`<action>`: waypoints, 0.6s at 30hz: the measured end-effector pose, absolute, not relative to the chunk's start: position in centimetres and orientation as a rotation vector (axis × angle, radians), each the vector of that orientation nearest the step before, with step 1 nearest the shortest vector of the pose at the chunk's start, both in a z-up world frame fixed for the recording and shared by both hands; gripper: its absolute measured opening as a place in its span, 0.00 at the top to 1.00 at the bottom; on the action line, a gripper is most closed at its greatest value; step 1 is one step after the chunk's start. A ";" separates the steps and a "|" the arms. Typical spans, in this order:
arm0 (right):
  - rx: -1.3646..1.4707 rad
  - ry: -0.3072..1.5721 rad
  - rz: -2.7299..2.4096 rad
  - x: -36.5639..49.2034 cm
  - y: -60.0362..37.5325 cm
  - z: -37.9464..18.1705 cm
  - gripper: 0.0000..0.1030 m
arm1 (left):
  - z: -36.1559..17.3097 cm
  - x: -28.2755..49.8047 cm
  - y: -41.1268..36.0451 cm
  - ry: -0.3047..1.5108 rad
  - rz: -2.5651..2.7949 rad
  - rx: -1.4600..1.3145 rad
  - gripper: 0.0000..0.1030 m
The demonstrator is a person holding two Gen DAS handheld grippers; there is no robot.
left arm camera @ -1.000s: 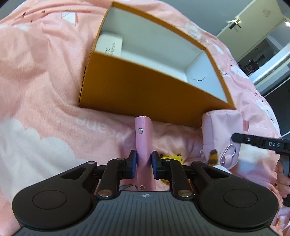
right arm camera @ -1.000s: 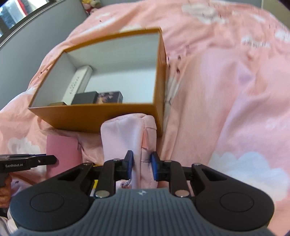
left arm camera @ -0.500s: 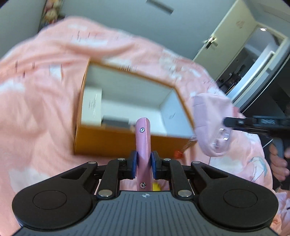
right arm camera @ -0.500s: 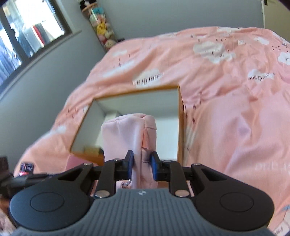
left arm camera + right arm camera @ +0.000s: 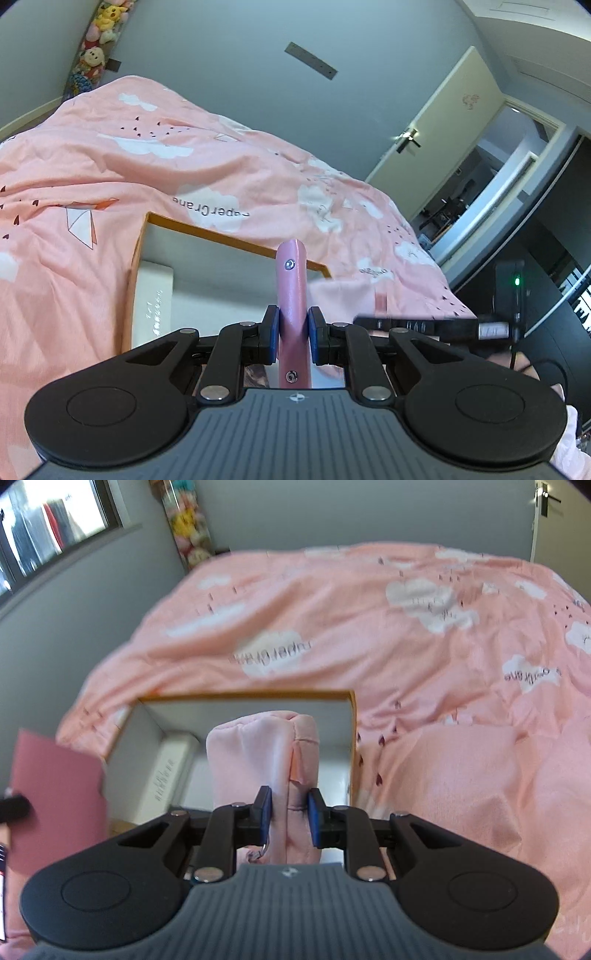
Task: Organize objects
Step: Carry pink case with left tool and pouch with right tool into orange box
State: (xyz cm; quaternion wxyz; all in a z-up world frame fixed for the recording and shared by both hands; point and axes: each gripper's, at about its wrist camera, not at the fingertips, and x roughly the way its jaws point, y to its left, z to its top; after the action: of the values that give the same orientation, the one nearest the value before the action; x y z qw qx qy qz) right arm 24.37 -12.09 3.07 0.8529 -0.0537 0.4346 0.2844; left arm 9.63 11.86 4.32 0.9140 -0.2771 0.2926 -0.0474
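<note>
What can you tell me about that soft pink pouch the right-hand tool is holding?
The pouch is pale pink, of soft, slightly shiny cloth, with stitched seams and a rounded, puffy top. It stands upright, pinched low down between the blue pads of the right gripper. A small metal ring hangs near its bottom. It is held in front of the open orange box on the pink bedspread; whether it touches anything else I cannot tell.

We see an orange box (image 5: 352,716), open-topped with white inner walls, lying on the bed with a long white carton (image 5: 168,771) along its nine o'clock wall. A soft pink pouch (image 5: 258,760) stands upright above the box's middle. At nine o'clock of it, a flat pink case (image 5: 291,295) is held edge-on, upright.
</note>
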 end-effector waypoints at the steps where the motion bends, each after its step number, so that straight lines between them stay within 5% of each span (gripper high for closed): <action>1: -0.128 0.936 0.593 24.8 -11.7 2.4 0.79 | 4.0 10.2 12.1 0.610 -0.093 -0.578 0.82; 18: -0.333 1.229 0.508 27.9 -6.9 -4.6 0.76 | -1.3 16.2 14.9 0.734 -0.088 -0.699 0.83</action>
State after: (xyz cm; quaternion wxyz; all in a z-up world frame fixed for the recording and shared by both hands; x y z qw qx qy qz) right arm 27.89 -6.88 -4.62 0.7740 -0.1538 0.5677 0.2344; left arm 16.21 14.88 -1.29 0.8733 -0.3347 0.3513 -0.0423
